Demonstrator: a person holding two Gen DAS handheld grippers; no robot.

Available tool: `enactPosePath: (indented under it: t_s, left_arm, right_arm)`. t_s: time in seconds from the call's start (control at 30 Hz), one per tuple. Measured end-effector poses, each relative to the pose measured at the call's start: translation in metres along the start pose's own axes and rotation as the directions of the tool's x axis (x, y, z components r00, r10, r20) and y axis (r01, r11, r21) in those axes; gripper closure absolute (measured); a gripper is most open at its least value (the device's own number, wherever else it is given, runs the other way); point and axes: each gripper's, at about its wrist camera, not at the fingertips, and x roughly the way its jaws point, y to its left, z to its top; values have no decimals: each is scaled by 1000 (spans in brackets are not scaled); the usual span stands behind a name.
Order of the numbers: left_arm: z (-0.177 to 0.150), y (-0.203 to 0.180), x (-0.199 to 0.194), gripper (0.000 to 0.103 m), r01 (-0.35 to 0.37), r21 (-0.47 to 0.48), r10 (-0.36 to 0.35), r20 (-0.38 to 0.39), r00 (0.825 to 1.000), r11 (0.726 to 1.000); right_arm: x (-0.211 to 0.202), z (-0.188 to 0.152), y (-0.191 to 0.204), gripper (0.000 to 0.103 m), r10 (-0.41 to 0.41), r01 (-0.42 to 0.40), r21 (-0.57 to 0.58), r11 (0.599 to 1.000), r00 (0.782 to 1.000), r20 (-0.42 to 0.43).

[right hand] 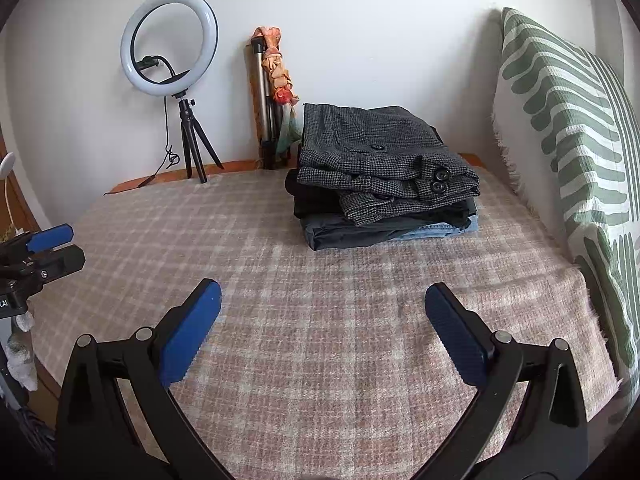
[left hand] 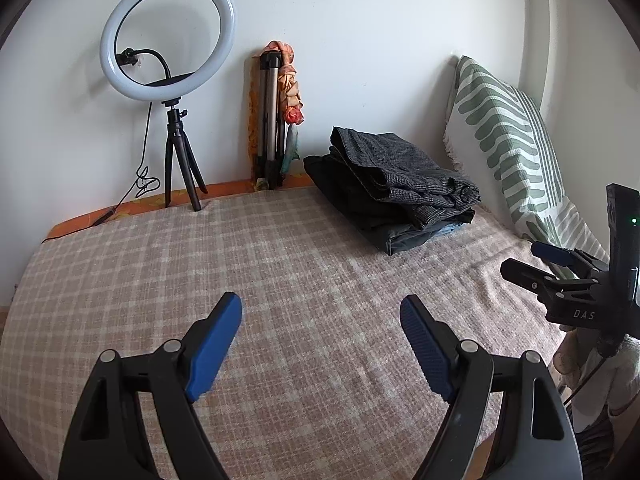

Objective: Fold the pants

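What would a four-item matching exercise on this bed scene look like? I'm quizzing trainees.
Things:
1. ring light
2. folded pants stack
3. striped pillow
4. both grippers' fingers

Descriptions:
A. green and white, against the right wall
B. apart, nothing between them
C. on a small tripod, back left
D. piled on the checked blanket

Pairs: 1-C, 2-D, 3-A, 4-B

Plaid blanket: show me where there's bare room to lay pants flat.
The wide patch of plaid blanket before both open grippers, left and right, is bare, back to the ring light. Crowded: the folded stack beside the striped pillow.
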Motion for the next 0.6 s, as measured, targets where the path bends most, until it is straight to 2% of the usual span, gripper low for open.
enactPosePath:
  t_s: [0.6]
  left_arm:
    - [0, -3, -2, 23, 10, -2, -10, -1, 1000, 1000]
  right_arm:
    - [0, -4, 1, 0, 19, -19, 6, 1000, 1000, -14]
